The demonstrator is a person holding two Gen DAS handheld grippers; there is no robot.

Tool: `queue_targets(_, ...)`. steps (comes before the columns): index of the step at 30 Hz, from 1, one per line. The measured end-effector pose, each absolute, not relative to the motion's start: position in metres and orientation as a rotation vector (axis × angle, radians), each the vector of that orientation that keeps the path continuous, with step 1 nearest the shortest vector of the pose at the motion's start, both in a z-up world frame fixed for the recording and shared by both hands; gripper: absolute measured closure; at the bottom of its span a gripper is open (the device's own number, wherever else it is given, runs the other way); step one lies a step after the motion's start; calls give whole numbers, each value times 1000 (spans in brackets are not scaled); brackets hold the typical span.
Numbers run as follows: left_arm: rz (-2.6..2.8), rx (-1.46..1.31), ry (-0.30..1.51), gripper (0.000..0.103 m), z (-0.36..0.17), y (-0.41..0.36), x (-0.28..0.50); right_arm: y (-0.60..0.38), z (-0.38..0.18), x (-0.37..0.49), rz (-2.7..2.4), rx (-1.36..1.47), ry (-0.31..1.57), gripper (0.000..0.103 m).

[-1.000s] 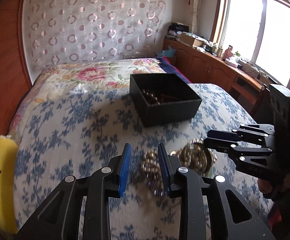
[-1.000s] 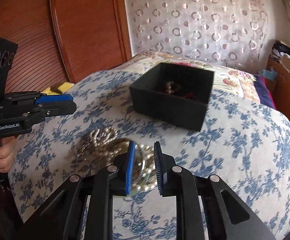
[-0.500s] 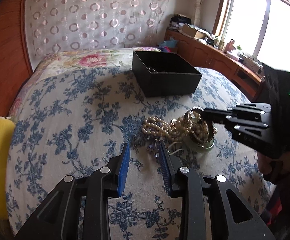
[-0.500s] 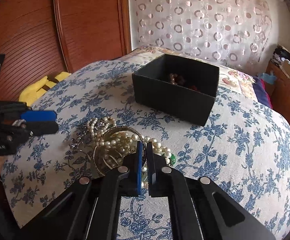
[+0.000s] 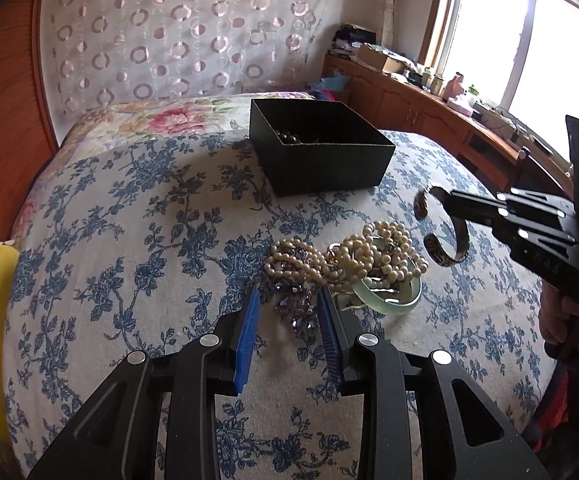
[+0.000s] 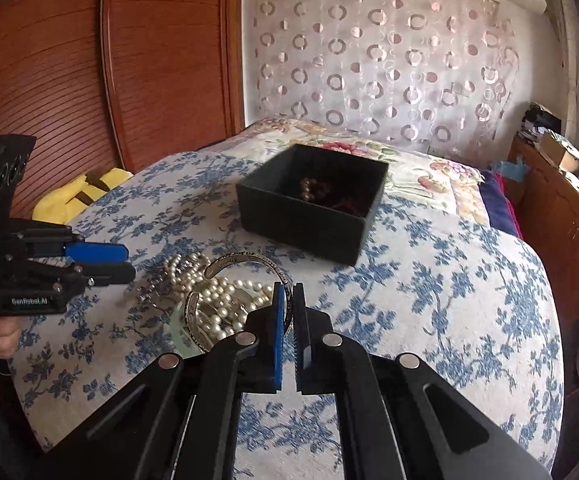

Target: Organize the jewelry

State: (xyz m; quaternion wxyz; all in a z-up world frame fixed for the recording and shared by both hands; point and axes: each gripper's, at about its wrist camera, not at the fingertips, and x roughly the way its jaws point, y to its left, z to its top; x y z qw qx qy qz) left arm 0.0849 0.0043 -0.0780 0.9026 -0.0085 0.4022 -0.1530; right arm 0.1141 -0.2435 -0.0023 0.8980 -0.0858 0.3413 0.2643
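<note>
The left gripper (image 5: 287, 316) hangs with its jaws apart over purple beads (image 5: 295, 308). At two o'clock the pearls (image 5: 353, 256) drape a green bangle (image 5: 389, 300). The right gripper (image 6: 288, 300) is clenched on a cuff bracelet (image 6: 245, 260), lifted off the bed (image 5: 129, 240). At twelve o'clock, farther off, sits the black box (image 5: 317, 160).
</note>
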Motion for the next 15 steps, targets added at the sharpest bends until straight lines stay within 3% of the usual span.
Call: queue_targets(15, -320, -91, 924, 75, -100, -5, 106, -250, -15, 106, 546, -139, 729, 98)
